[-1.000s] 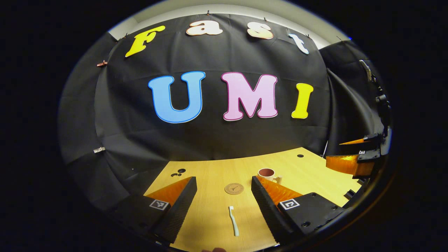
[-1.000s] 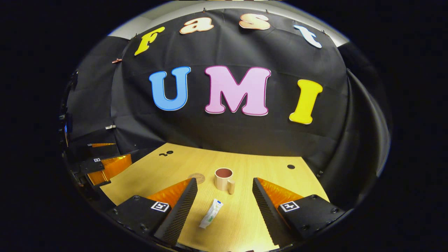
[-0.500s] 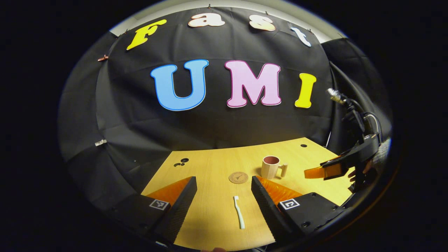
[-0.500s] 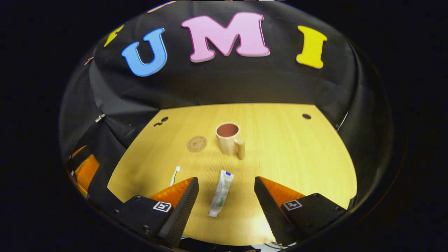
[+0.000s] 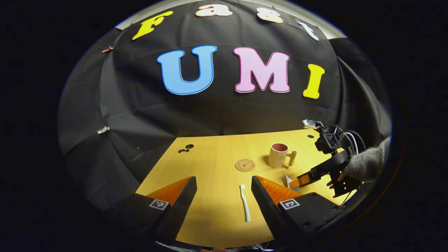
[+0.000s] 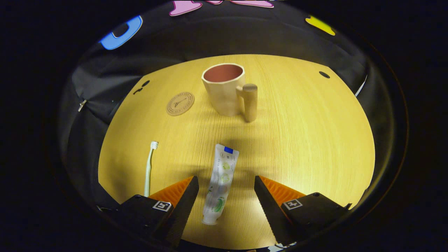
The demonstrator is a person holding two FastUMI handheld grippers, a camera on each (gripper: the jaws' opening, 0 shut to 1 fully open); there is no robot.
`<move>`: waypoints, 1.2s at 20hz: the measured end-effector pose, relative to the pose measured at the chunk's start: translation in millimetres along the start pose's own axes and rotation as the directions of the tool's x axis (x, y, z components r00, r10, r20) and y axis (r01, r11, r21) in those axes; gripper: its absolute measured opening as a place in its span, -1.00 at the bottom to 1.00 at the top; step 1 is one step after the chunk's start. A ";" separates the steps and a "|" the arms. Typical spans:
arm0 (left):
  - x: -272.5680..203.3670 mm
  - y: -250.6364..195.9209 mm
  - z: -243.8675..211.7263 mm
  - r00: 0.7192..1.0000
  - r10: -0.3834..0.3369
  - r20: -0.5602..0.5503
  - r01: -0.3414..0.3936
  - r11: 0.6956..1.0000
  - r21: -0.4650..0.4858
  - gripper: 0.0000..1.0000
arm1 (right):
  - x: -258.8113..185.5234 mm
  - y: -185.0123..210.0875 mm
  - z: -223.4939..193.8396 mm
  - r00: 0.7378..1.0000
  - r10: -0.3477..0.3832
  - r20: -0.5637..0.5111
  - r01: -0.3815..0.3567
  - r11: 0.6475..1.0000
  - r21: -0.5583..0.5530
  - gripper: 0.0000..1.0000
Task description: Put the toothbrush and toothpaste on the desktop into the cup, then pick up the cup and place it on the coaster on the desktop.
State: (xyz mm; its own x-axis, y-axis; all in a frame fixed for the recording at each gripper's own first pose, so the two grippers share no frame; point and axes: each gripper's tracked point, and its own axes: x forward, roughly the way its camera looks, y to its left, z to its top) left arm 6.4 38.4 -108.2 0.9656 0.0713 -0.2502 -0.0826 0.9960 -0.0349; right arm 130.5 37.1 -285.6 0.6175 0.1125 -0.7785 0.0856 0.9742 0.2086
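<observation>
Right claw spread wide over soft flat toothpaste tube

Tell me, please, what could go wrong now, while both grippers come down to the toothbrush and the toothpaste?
1. The toothpaste tube lies flat on the desktop; the open right gripper might scrape the wood or squeeze the soft tube.
2. The toothbrush is thin and lies nearer one finger of the left gripper, so it may slip aside.
3. The cup stands beside the coaster; a careless drop could tip it.
</observation>
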 end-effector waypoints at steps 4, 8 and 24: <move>5.7 8.8 -9.0 0.999 0.023 -0.024 -0.023 0.999 -0.023 0.97 | 22.5 3.5 -7.2 0.998 -0.010 -0.066 0.009 1.000 -0.005 0.97; 11.6 14.3 -13.7 0.999 0.040 -0.034 -0.041 0.999 -0.035 0.98 | 31.3 1.6 -11.2 0.994 -0.051 -0.094 0.049 0.998 -0.026 0.76; 25.5 8.0 -31.3 0.995 0.030 -0.091 -0.036 0.998 -0.060 0.63 | 28.2 27.0 -11.0 0.989 0.109 -0.101 -0.102 0.992 0.074 -0.85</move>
State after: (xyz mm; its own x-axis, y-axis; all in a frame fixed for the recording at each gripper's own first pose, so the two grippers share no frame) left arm 22.6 46.4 -145.2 0.9360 0.0964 -0.3385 -0.1319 0.9877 -0.0837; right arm 141.6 68.7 -308.5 0.5412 0.2375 -0.8067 0.0792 0.9406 0.3301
